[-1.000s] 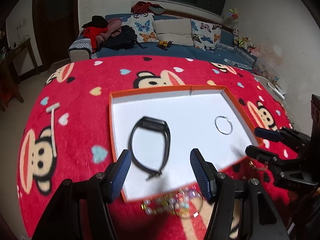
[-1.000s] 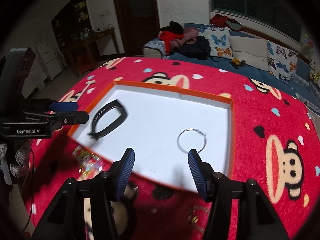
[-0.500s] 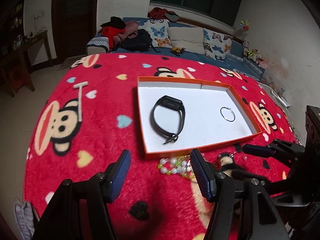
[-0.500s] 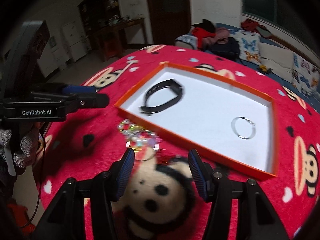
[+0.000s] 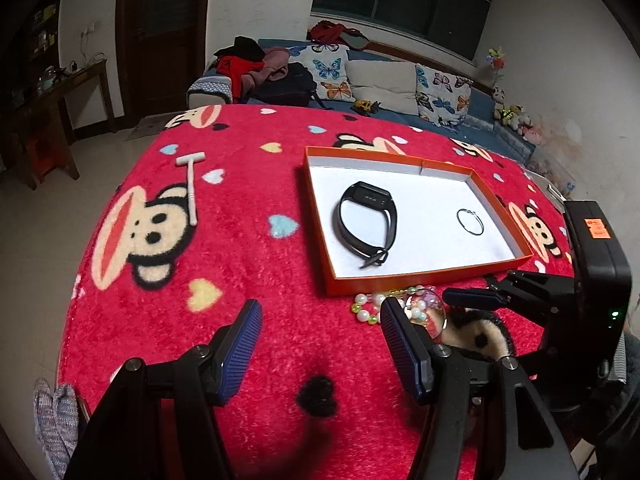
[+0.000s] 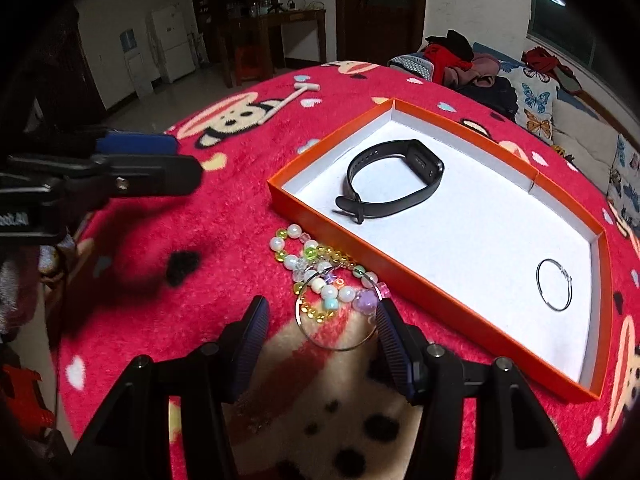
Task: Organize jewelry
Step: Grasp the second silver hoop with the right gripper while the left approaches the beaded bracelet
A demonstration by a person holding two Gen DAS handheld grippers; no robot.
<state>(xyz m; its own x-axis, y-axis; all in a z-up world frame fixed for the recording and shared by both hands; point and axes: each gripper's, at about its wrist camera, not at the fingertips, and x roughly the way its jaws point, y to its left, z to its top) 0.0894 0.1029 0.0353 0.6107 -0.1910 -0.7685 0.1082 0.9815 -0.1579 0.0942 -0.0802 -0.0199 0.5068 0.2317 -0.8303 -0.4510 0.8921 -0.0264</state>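
The beaded bracelets (image 6: pixel 320 276) lie on the red blanket (image 6: pixel 240 220) just beside the orange tray (image 6: pixel 420 296). The right gripper (image 6: pixel 320 344) angles down over them, jaws apart, empty. The left gripper (image 5: pixel 320 344), also apart and empty, hovers beside the tray.

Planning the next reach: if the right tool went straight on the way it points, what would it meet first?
Probably the thin ring bangle lying with the beaded bracelets, just ahead of the open right tool; depth is uncertain.
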